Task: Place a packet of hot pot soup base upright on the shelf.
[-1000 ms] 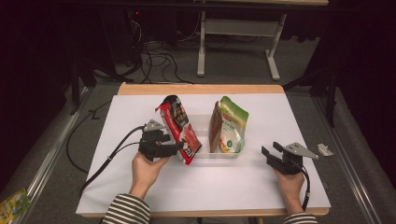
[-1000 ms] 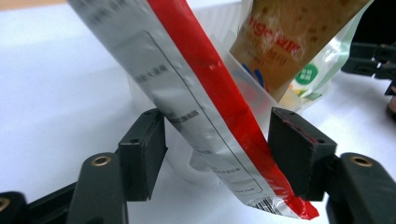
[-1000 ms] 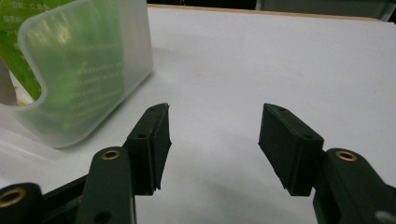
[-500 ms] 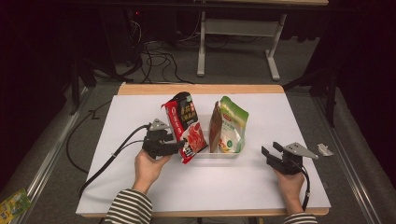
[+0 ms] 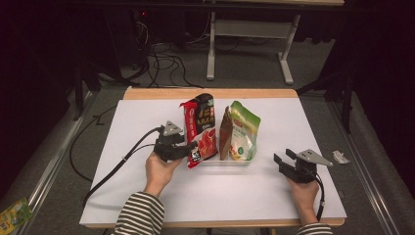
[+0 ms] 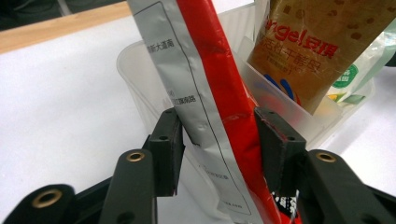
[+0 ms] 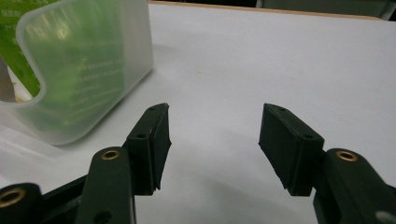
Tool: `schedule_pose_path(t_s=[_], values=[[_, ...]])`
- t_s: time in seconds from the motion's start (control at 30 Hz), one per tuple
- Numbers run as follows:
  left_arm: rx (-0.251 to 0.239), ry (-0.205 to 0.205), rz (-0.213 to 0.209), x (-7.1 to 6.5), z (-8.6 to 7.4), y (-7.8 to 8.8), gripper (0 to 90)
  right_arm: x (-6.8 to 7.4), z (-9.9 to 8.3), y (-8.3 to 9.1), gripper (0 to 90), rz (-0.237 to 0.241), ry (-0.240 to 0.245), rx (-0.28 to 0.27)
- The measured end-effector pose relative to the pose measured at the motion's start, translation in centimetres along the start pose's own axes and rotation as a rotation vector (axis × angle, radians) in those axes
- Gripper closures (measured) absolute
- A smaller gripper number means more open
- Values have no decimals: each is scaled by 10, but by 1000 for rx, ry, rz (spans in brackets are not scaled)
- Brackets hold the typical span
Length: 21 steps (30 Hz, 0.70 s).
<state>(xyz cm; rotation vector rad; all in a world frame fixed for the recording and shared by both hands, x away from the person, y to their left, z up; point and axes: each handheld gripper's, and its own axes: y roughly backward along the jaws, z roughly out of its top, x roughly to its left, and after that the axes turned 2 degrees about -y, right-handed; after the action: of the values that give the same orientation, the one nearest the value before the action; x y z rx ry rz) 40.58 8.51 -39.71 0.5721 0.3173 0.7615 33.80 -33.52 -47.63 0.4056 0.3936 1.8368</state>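
The red packet has swung upright; the brown pouch reads "angel".

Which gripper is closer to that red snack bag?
Left. The left gripper has the red bag between its closing jaws; the right gripper sits open, beyond the clear tub.

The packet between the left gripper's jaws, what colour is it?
Red front, silver-grey back with black print; the packet shows best in the left gripper view.

Light falls from above onto the white table, bright against a dark room from 9 through 12 to 3 o'clock. The high view is soft and grainy. In both gripper views the near jaws at 6 o'clock blur, and shadows stay faint.
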Motion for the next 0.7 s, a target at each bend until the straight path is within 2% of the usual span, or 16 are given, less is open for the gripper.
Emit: schedule_pose_path(t_s=[0.13,0.2,0.27,0.3,0.4,0.53,0.7], values=[[-8,-12,6,-3,-2,1,559,0,0,0,432,1,3,0],[2,-13,0,-4,-3,3,528,0,0,0,431,1,1,0],[42,-21,-10,-5,-5,5,498,0,0,0,430,2,2,-1],[63,-36,-1,-7,-7,6,479,0,0,0,430,3,0,-1],[91,-73,0,-12,-11,10,477,0,0,0,430,3,3,1],[86,-86,25,-15,-13,9,500,0,0,0,430,2,6,2],[67,-69,44,-12,-10,4,517,0,0,0,430,0,9,4]])
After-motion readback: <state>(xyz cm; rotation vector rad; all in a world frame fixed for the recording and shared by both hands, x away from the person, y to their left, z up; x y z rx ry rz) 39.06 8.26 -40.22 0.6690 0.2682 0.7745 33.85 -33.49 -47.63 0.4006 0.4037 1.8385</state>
